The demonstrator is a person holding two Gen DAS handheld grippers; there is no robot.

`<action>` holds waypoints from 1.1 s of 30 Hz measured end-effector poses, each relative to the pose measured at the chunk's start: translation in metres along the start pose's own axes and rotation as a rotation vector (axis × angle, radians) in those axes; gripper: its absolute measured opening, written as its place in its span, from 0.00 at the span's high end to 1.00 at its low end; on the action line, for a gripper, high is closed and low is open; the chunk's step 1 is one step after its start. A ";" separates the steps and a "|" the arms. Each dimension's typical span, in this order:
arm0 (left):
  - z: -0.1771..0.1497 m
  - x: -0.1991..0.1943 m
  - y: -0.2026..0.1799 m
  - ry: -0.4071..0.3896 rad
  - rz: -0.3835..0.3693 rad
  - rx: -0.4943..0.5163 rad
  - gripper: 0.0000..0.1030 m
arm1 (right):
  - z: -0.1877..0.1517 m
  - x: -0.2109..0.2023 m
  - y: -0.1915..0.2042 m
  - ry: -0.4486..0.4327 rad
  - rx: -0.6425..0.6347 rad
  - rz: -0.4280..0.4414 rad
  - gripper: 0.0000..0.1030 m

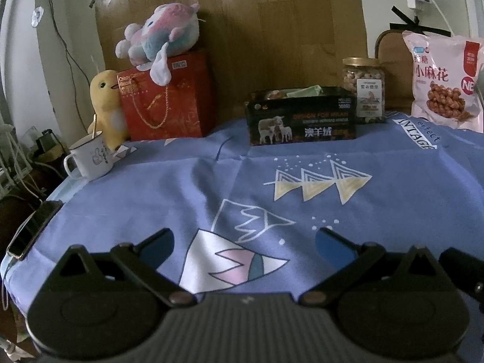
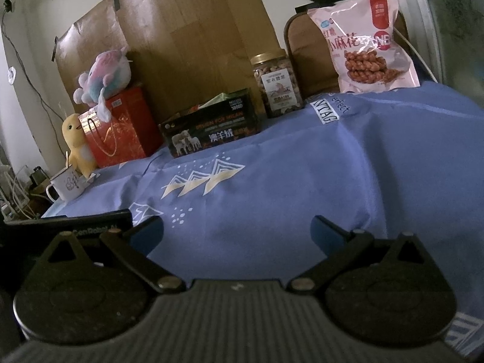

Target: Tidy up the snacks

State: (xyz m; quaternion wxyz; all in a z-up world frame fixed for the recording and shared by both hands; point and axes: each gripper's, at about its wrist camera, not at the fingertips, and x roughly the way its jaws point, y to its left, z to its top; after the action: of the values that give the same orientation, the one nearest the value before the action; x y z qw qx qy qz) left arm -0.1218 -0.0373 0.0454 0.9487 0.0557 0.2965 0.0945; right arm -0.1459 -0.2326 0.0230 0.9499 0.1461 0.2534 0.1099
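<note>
The snack bag [image 2: 367, 42] is cut off at the left view's edge. It, the dark box [image 2: 210, 127] and nut jar [image 2: 279, 86] stand well beyond both grippers, left [image 1: 244, 243] and right [image 2: 237, 231], which are spread wide and hold nothing.

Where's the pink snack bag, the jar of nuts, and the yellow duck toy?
pink snack bag [image 2: 366, 42], right wrist view, on the bag's printed front.
jar of nuts [image 1: 363, 90], left wrist view, on the clear body.
yellow duck toy [image 1: 104, 103], left wrist view, on its body.
</note>
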 end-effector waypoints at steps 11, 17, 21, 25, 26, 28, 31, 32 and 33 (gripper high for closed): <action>0.001 -0.003 0.007 -0.023 0.003 -0.013 0.00 | 0.000 0.000 0.000 0.001 -0.004 -0.002 0.00; -0.001 -0.004 0.009 -0.023 -0.014 -0.012 0.00 | 0.000 0.002 0.000 0.004 -0.005 -0.004 0.00; -0.002 -0.006 0.004 -0.034 -0.017 0.006 0.00 | 0.000 0.002 0.000 0.002 -0.004 -0.007 0.00; -0.002 -0.007 0.004 -0.042 -0.014 0.015 0.00 | 0.000 0.002 -0.001 0.001 -0.001 -0.005 0.00; -0.002 -0.007 0.004 -0.045 -0.016 0.013 0.00 | 0.000 0.002 -0.001 0.001 -0.002 -0.004 0.00; -0.002 -0.007 0.005 -0.042 -0.025 0.010 0.00 | 0.000 0.001 -0.001 -0.001 -0.003 -0.005 0.00; -0.002 -0.007 0.005 -0.036 -0.039 0.013 0.00 | 0.000 0.002 -0.002 0.002 -0.002 -0.004 0.00; -0.003 -0.006 0.004 -0.035 -0.036 0.014 0.00 | -0.001 0.002 -0.002 0.004 -0.002 -0.004 0.00; -0.003 -0.007 0.004 -0.033 -0.033 0.014 0.00 | 0.000 0.002 -0.002 0.006 -0.002 -0.003 0.00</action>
State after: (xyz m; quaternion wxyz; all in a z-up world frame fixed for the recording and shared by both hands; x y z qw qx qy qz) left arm -0.1296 -0.0348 0.0471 0.9546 0.0589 0.2821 0.0756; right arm -0.1440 -0.2337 0.0212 0.9494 0.1446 0.2565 0.1091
